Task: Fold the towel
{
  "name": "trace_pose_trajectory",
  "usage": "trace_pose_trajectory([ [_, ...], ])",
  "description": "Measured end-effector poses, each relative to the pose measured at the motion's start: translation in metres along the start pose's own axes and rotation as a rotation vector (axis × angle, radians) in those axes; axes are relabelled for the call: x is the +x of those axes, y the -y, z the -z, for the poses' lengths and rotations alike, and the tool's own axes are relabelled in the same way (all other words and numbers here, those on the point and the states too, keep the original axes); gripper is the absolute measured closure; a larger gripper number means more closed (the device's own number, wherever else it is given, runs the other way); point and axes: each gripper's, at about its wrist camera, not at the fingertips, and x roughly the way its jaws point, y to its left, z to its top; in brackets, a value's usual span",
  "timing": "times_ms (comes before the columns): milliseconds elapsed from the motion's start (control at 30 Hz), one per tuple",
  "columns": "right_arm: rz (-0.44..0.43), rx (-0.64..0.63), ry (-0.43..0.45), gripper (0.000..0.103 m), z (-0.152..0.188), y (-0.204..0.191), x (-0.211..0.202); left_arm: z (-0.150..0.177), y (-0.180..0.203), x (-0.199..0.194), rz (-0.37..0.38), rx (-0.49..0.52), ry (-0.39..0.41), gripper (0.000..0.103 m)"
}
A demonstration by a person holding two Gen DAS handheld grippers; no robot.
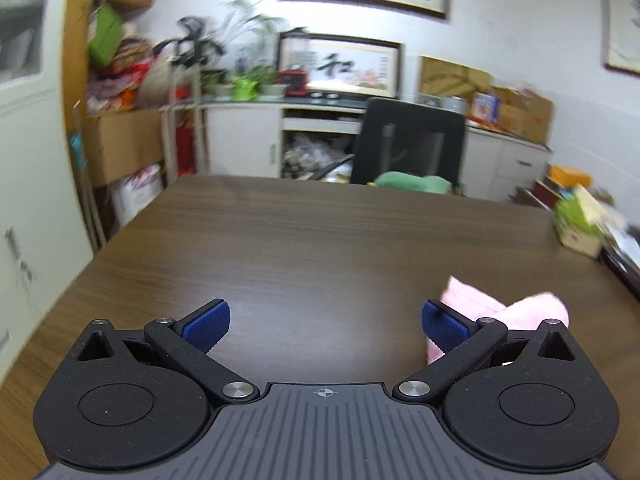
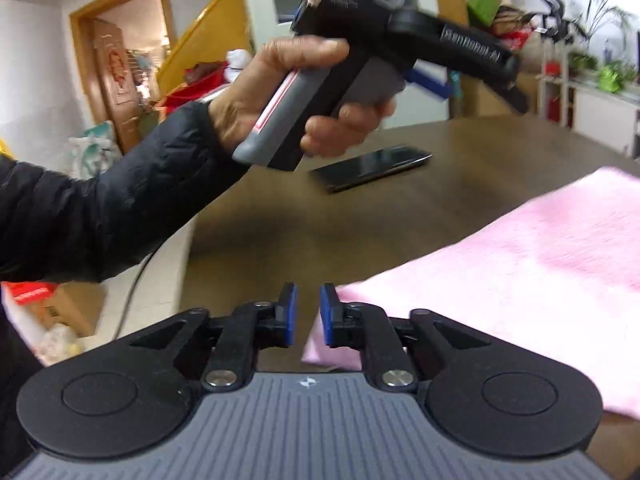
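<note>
A pink towel lies on the dark wooden table, spreading to the right in the right wrist view. In the left wrist view a bunched part of the towel shows behind the right finger. My left gripper is wide open and empty above the table. My right gripper is nearly closed, with a narrow empty gap between its blue pads, just left of the towel's near corner. The left gripper body, held by a hand, also shows high in the right wrist view.
A black phone lies on the table beyond the towel. A black office chair with a green cushion stands at the far edge. Boxes and papers sit at the table's right side. Cabinets and clutter line the walls.
</note>
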Motion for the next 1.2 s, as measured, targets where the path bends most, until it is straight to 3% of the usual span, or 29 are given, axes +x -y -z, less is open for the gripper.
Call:
trace_pose_trajectory([
  [33, -0.002, 0.025, 0.037, 0.037, 0.002, -0.001, -0.011, 0.003, 0.008, -0.006, 0.024, 0.036, 0.001, 0.0],
  [67, -0.003, 0.049, 0.073, 0.018, 0.004, -0.002, -0.021, 0.005, 0.016, -0.009, 0.042, 0.07, 0.002, 0.0],
  [233, 0.048, 0.222, 0.27, 0.014, 0.022, 0.008, -0.09, 0.027, 0.086, -0.02, 0.111, 0.357, 0.003, 0.0],
  [400, 0.291, 0.45, 0.411, 0.009, 0.058, 0.02, -0.161, 0.05, 0.154, -0.002, 0.15, 0.585, 0.02, 0.0],
  [500, 0.409, 0.57, 0.473, 0.005, 0.079, 0.022, -0.189, 0.062, 0.194, 0.028, 0.105, 0.702, 0.002, 0.0],
  [667, 0.435, 0.662, 0.551, 0.002, 0.106, 0.019, -0.198, 0.06, 0.2, 0.063, 0.021, 0.685, -0.054, 0.0],
  [767, 0.44, 0.681, 0.562, 0.002, 0.122, 0.021, -0.207, 0.058, 0.19, 0.064, 0.078, 0.654, -0.097, 0.0],
  [833, 0.441, 0.688, 0.567, 0.001, 0.124, 0.026, -0.206, 0.053, 0.178, 0.067, 0.187, 0.579, -0.154, 0.0],
  [933, 0.448, 0.704, 0.572, 0.001, 0.127, 0.031, -0.204, 0.052, 0.174, 0.07, 0.257, 0.564, -0.18, 0.0],
  [1133, 0.469, 0.723, 0.579, 0.001, 0.133, 0.033, -0.204, 0.057, 0.182, 0.078, 0.264, 0.588, -0.21, 0.001],
  [1200, 0.473, 0.731, 0.586, 0.001, 0.135, 0.033, -0.205, 0.054, 0.18, 0.081, 0.291, 0.546, -0.227, 0.01],
])
